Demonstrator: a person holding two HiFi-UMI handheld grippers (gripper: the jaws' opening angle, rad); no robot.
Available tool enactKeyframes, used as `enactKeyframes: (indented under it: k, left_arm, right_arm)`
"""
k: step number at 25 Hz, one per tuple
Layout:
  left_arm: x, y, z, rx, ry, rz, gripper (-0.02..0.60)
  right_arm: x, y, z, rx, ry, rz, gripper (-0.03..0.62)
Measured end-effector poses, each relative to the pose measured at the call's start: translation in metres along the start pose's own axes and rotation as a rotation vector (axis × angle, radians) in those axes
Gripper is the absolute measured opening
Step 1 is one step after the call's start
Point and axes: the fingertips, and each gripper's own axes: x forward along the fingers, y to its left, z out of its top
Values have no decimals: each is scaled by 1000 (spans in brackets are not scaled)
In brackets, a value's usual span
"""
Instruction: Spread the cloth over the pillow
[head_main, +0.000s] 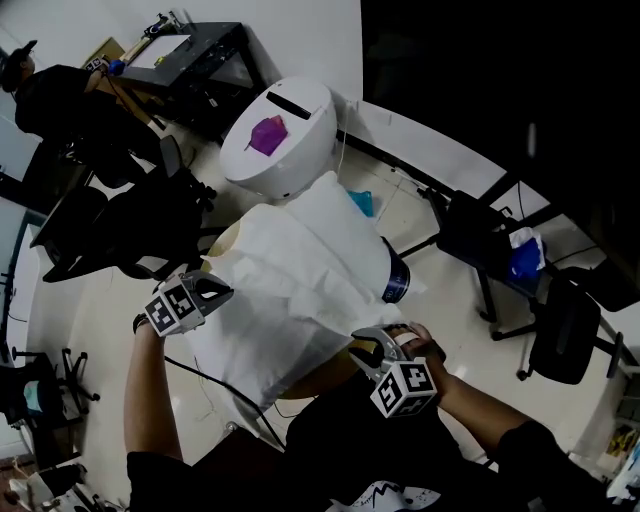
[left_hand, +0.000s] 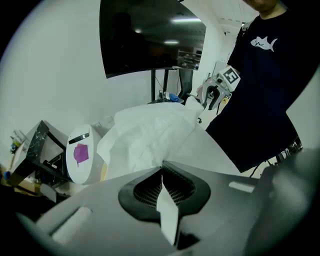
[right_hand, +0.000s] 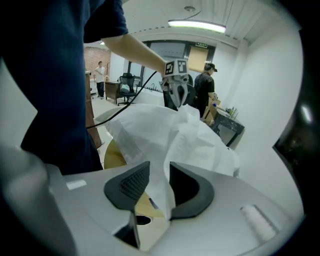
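Cloth (head_main: 300, 280), white and rumpled, drapes between both grippers; left gripper (head_main: 213, 291) jaws clench its edge, right gripper (head_main: 367, 347) jaws stand parted around a loose fold.

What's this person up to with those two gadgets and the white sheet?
A person holds a two-jaw gripper in each hand and is drawing a white cloth over a bulky shape on a round tan table; what lies under the cloth is hidden. The left gripper is clamped shut on one edge of the cloth. The right gripper has its jaws apart, with a fold of cloth hanging loose between them. The cloth is draped but rumpled.
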Motion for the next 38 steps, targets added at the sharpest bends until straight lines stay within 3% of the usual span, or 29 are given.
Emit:
enactKeyframes:
  k: [4,7,12,18,23,27,30,32,34,38]
  left_arm:
    - [-2,-2,-1,11,-3,-1,0]
    - [-1,-3,-2,15,-4,-2,0]
    - [3,-5,-2,30,14,-1,0]
    - [12,-9,-4,42,46,-13,0]
    - [21,-16,-4,59,77,-30,0]
    - [26,-17,-3,74,90,-29,0]
    - [18,-17,-7,86,112,-17,13]
    - [11,-18,-12,94,133,-11,60]
    - [2,-12,-16,110,154,33,99]
    - [-21,31,-30,195,259,241,153]
  right_arm:
    - [-42,-33,-7,136,-30,-77,144]
    - [-52,-64,-34,294,-16,-113,151]
    - [-28,-80,-85,739,-54,33,209]
    - [-11,-67,-101,998,-72,193,213]
    - [-11,-65,-98,1044,-100,244,163]
    - [-13,-60,-100,1027,-86,268,9]
    - [-13,-57,-96,983,-80,265,9]
    - [-15,-55,-93,968,-85,265,9]
    - [-17,-54,-93,960,-90,265,9]
    - [-18,-52,-91,938,-94,264,9]
